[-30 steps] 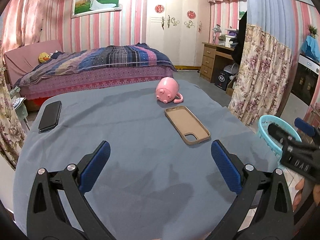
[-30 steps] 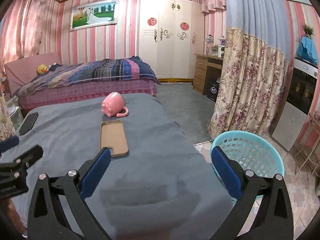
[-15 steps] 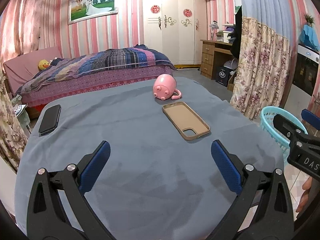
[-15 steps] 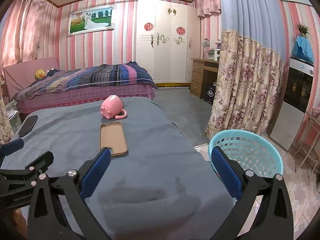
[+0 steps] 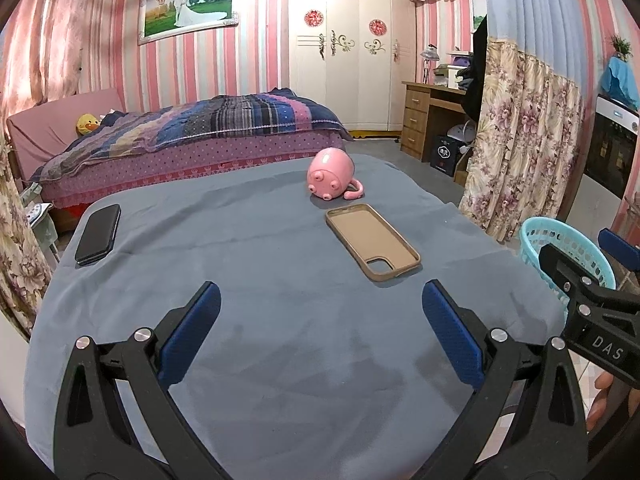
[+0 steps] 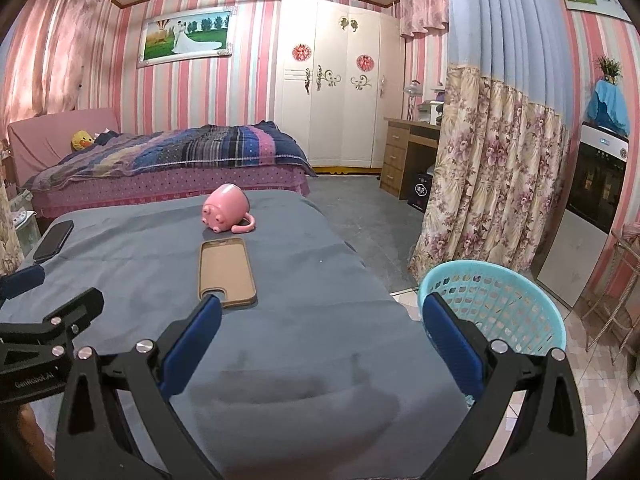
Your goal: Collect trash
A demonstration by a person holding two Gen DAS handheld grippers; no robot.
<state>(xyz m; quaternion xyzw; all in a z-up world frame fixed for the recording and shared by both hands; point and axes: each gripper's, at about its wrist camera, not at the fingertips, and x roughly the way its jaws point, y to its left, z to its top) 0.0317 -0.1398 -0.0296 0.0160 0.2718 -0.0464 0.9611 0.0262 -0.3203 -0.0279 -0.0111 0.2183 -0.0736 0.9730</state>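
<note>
Both the left gripper (image 5: 320,320) and right gripper (image 6: 320,320) hover spread and empty over the table (image 5: 280,340), no obvious trash shows, and the nearest candidate, the case (image 5: 372,242), looks light, flexible, best pinched across its long edges.

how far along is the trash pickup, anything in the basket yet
Done: nothing visible; what shows of the blue basket looks empty. In hand: nothing; the left gripper and right gripper are both open over the grey cloth. Left: the tan phone case, pink mug and black phone lie there untouched; no obvious trash shows.
</note>
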